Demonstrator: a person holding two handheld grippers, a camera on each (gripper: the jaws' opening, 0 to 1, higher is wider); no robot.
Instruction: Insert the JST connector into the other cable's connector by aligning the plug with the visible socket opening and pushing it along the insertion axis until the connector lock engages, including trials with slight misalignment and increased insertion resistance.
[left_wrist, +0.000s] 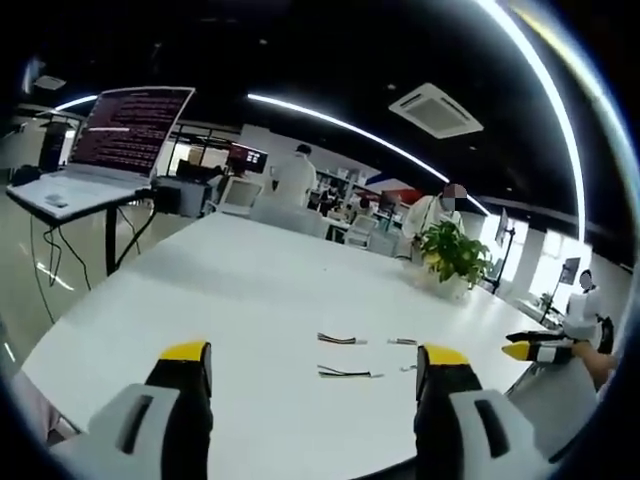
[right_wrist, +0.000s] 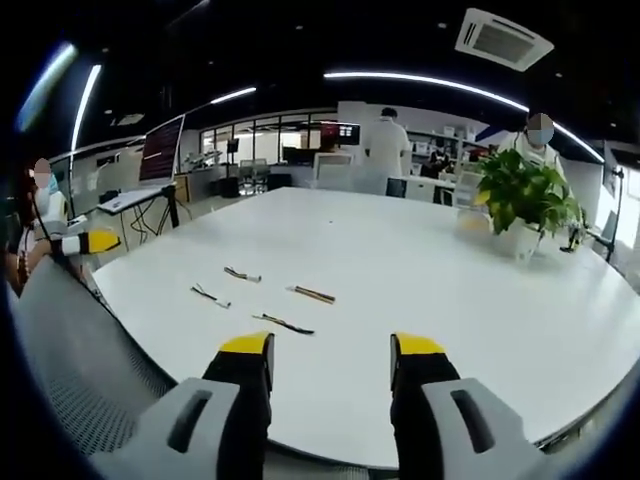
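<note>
Several short cable pieces with small connectors lie loose on the white table. In the left gripper view one cable lies ahead of my jaws, a second cable lies closer, and a small piece sits to their right. In the right gripper view they appear as a near cable, a cable behind it and two more cables further left. My left gripper is open and holds nothing. My right gripper is open too, short of the cables above the table's edge.
A potted green plant stands on the table's far side. A laptop rests on a stand beyond the table. People stand at desks in the background. The right gripper enters the left gripper view from the right.
</note>
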